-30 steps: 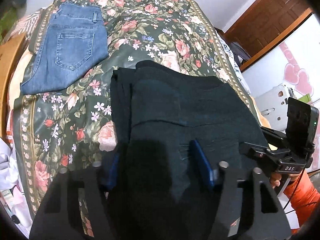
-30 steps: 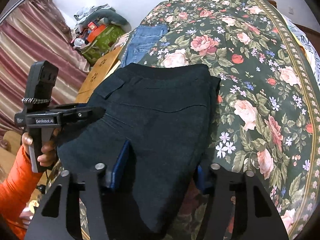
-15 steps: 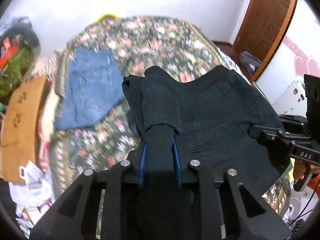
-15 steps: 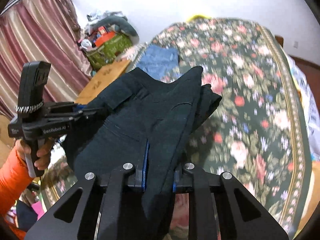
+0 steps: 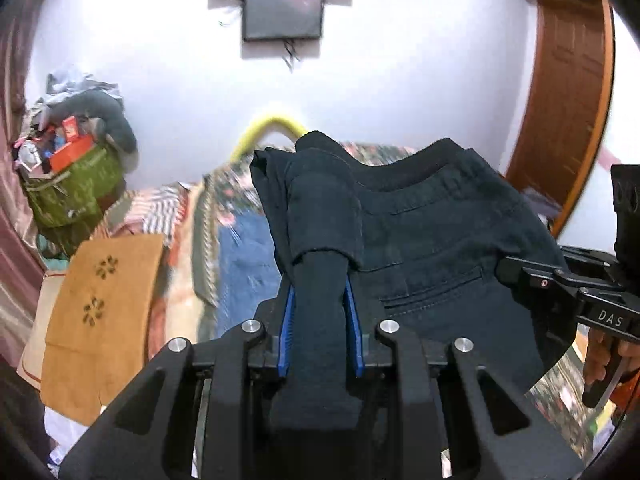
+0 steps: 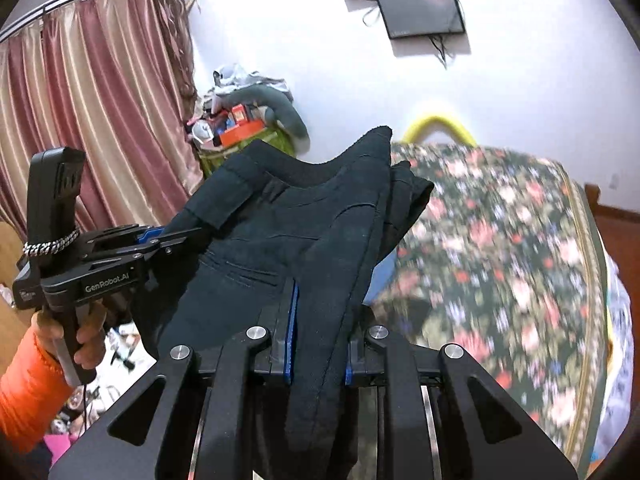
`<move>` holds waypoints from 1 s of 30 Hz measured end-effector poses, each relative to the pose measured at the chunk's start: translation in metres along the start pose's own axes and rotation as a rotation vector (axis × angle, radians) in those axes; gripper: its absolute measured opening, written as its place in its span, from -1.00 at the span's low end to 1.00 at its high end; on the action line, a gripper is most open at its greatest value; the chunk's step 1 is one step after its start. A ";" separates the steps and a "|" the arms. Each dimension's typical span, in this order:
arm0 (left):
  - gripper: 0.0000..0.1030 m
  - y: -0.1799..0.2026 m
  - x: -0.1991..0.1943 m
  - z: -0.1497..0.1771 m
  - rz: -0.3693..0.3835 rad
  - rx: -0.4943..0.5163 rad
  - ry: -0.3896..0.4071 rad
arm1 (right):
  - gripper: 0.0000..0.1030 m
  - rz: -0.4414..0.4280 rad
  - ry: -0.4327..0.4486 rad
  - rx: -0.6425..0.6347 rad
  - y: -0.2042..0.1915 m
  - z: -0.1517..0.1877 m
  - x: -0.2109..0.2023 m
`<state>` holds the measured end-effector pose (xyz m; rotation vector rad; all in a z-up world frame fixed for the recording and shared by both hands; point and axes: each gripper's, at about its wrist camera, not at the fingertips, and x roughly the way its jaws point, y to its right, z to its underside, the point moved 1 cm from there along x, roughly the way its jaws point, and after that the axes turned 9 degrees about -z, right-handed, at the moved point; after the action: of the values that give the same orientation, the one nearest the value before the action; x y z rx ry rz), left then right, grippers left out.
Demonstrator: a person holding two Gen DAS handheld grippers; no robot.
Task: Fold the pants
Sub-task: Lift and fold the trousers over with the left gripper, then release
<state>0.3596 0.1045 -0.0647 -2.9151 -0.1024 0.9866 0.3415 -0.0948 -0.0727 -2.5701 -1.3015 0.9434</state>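
While lifted clear of the bed: black pants [image 5: 440, 240] hang slung between both grippers.
Left gripper [image 5: 320, 312]: nearly closed, blue pads pinching a bunched edge.
Right gripper [image 6: 318, 332]: same, clamped on the opposite edge.
Handling: soft, limp, fairly heavy; sags mid-span.
Hold: edges, corners.
Bed [image 6: 520, 240]: below.

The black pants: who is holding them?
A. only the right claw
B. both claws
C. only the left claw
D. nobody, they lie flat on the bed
B: the left claw and the right claw each pinch a fold of the black pants between blue pads, lifted above the bed.
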 end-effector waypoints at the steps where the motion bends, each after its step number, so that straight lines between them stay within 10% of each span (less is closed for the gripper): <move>1: -0.56 -0.007 0.006 -0.003 -0.010 -0.009 0.006 | -0.70 -0.003 0.005 -0.005 0.002 -0.008 0.010; 22: -0.56 -0.085 0.253 0.080 -0.134 -0.110 -0.283 | -0.69 0.034 -0.291 0.104 0.080 0.026 0.232; 30: -0.28 -0.077 0.256 0.093 -0.173 -0.075 -0.343 | -0.49 0.080 -0.374 0.169 0.090 0.047 0.228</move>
<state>0.5021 0.2060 -0.2870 -2.7092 -0.4084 1.4658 0.4769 0.0137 -0.2523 -2.4094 -1.1385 1.5358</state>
